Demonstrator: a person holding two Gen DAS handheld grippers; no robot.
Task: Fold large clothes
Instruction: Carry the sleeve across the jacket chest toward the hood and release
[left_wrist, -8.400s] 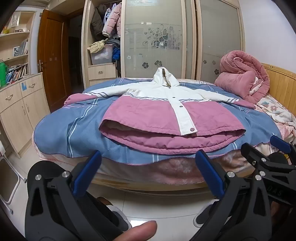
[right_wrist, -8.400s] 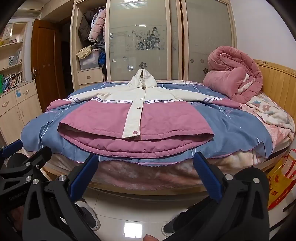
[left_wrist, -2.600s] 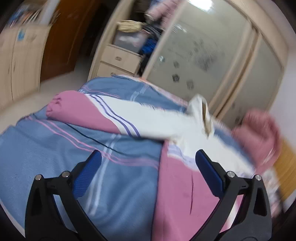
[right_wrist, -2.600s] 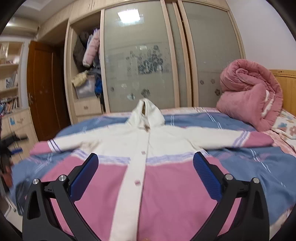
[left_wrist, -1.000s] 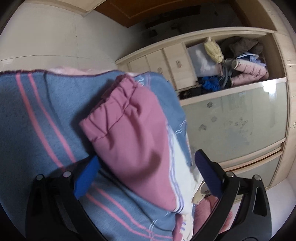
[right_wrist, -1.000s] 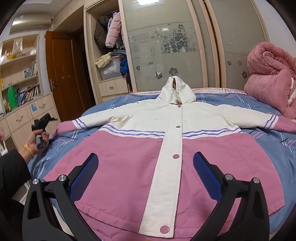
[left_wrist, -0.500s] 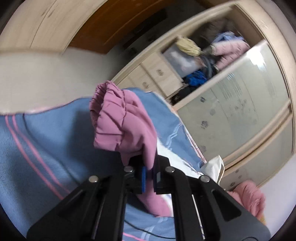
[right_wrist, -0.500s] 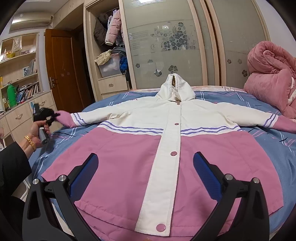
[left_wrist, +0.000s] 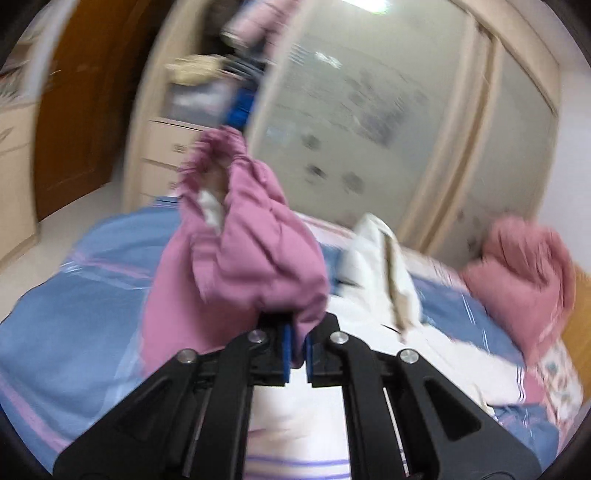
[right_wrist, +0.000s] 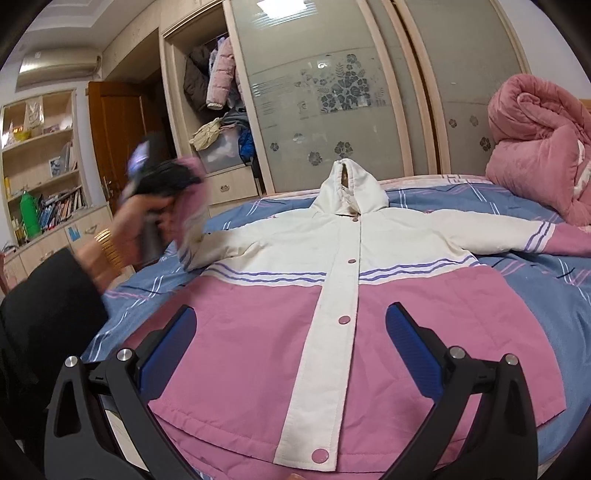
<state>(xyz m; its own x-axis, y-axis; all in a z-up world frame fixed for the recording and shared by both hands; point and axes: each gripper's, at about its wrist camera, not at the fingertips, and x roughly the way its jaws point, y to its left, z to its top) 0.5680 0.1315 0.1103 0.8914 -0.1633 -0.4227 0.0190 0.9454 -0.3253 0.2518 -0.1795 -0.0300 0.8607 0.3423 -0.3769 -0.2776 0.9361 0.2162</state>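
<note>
Closest to us, the left gripper (left_wrist: 297, 360) has its blue pads pressed together on a pinch of the pink sleeve cuff (left_wrist: 240, 236), and we hold that cuff up in the air above the blue striped bedspread (left_wrist: 74, 295). The bite looks thin, only an edge of fabric between the pads, so we risk the puffy cuff slipping out if we swing it across too fast (the blur in the left view suggests we are moving briskly).

The right gripper (right_wrist: 290, 349) hangs spread wide over the hem, holding nothing, with the pink lower half of the jacket (right_wrist: 332, 295) lying flat and buttoned right below it. With nothing pinning the body, a hard pull on the sleeve could drag the whole jacket sideways and rumple the front.

Further out, the white chest and the hood (right_wrist: 349, 188) lie centred on the bed, and the other sleeve (right_wrist: 517, 232) stretches out flat toward the rolled pink quilt (right_wrist: 539, 144). If we lay the lifted sleeve down twisted, the padding will bunch at the shoulder and the fold will sit lumpy. We judge that the cuff should land across the chest, short of the far sleeve.
</note>
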